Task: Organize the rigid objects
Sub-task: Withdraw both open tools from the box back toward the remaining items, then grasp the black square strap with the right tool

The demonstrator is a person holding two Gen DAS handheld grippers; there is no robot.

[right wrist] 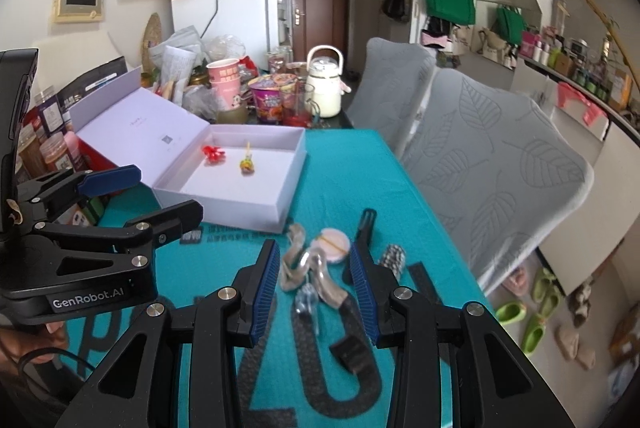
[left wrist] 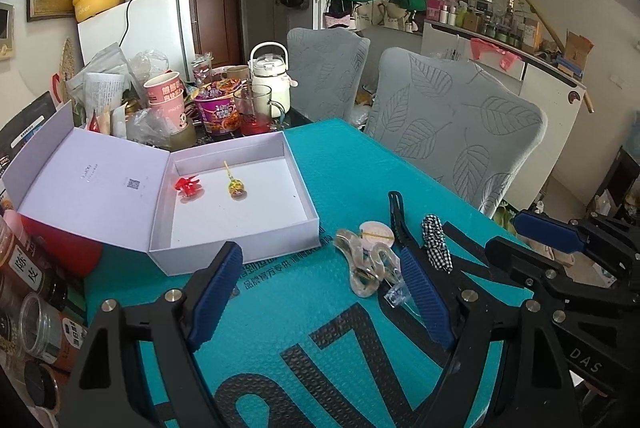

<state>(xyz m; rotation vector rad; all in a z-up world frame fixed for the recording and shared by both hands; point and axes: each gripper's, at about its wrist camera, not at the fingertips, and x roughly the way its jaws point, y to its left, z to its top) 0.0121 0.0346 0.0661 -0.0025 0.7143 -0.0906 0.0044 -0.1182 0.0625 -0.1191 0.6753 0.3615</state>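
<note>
I hold both claws empty, left claw [left wrist: 320, 292] wide, right claw [right wrist: 316, 292] narrower, over hair clips [right wrist: 308, 268] on the tabletop [left wrist: 340, 168] beside the white box [left wrist: 308, 196]. I'd single out one clip, pinching its rigid spine.

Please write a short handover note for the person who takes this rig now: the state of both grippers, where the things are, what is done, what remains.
Left gripper: open, empty, above the teal mat.
Right gripper: jaws partly open, nothing held, aimed at the pile of accessories.
Done: red hair clip and lollipop lie in the white box, lid open.
Left on the mat: clear chain clip, round pink item, black hair clip, checkered tie, small clear piece. Move them into the box.
</note>
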